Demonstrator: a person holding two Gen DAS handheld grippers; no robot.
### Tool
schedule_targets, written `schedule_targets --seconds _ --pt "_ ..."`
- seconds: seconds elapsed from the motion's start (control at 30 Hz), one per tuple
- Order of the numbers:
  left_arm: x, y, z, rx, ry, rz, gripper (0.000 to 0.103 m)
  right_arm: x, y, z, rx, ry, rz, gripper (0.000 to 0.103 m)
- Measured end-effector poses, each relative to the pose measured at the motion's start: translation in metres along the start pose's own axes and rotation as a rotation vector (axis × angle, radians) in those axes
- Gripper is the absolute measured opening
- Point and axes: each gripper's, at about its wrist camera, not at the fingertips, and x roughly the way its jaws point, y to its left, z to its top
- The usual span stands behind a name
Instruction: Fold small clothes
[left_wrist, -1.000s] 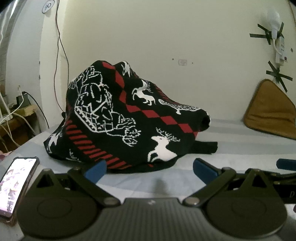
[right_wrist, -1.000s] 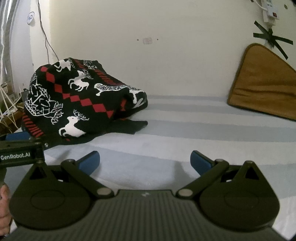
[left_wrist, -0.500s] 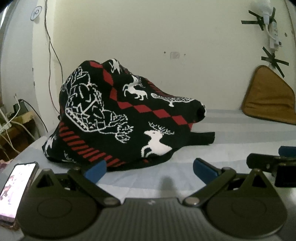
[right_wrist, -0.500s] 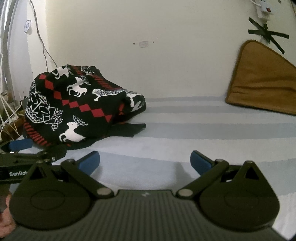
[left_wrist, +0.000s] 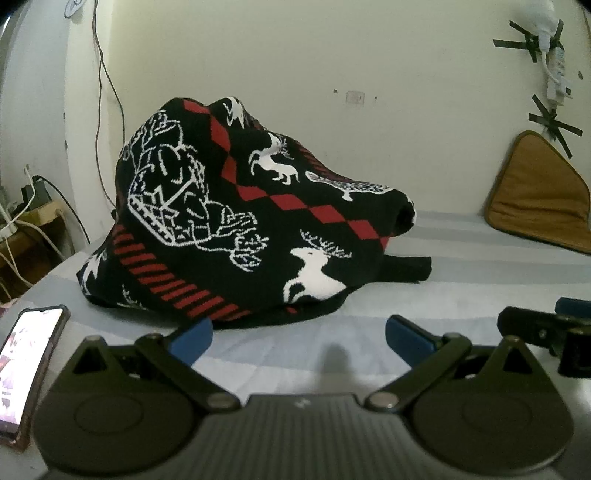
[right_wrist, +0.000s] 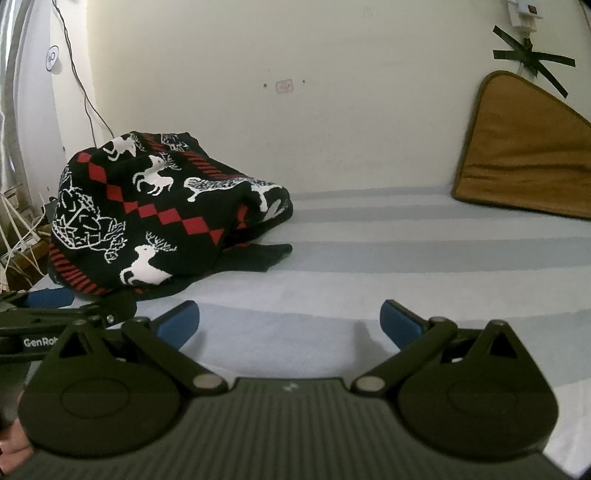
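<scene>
A crumpled black knit sweater w/ red diamonds & white deer (left_wrist: 236, 236) is heaped on the striped grey sheet (right_wrist: 406, 258), far left. Left gripper (left_wrist: 298, 334) & right gripper (right_wrist: 290, 320) are held wide apart near it, nothing gripped.

sweater (left_wrist: 236, 236): black, red diamonds and stripes, white deer
bedsheet (right_wrist: 424, 266): pale blue and grey stripes
cushion (right_wrist: 524, 147): mustard brown
gripper pads (left_wrist: 190, 334): blue

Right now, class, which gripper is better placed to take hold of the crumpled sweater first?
The left gripper: open, with the sweater directly ahead near its fingertips. The right gripper, also open, faces bare bedsheet.
</scene>
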Motion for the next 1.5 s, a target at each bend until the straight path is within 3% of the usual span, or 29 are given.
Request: schedule_targets --seconds 1.5 --pt "0.0001 0.0056 0.0010 -0.037 0.009 -0.014 0.103 -0.0008 -0.0054 0.0001 0.021 -0.007 0.013 0.103"
